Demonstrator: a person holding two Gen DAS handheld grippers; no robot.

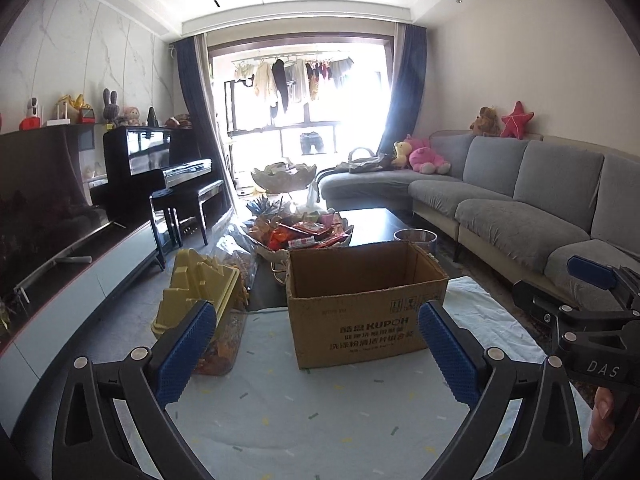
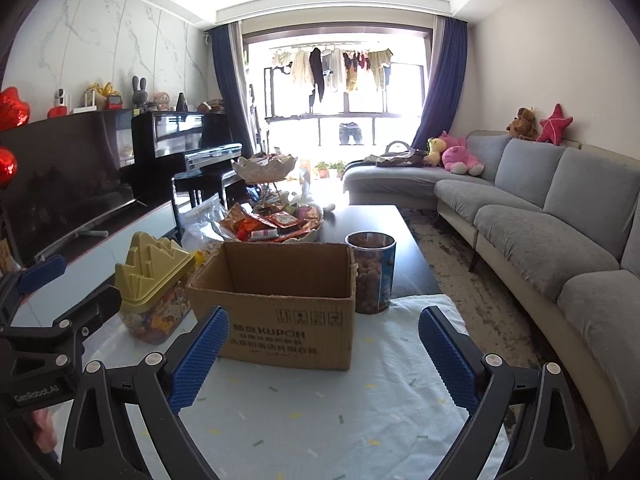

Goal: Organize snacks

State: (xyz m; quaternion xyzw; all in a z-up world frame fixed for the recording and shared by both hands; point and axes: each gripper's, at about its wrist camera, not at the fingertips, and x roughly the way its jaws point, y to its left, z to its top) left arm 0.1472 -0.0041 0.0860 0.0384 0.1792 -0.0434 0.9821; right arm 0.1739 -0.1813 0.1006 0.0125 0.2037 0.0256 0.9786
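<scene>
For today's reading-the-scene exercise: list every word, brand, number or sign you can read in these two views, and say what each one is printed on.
"KUPOH": front of the cardboard box, in both views.
"DAS": body of the right gripper, left wrist view.
"GenRobot.AI": body of the left gripper, right wrist view.
Chinese lines and handling symbols on the box: too blurred to read.
Snack packets in the tray and the round tub's label: too small to read.

Cardboard box [image 2: 276, 304] sits between lidded jar [image 2: 154, 300] and, apparently touching, canister [image 2: 374, 272].
</scene>
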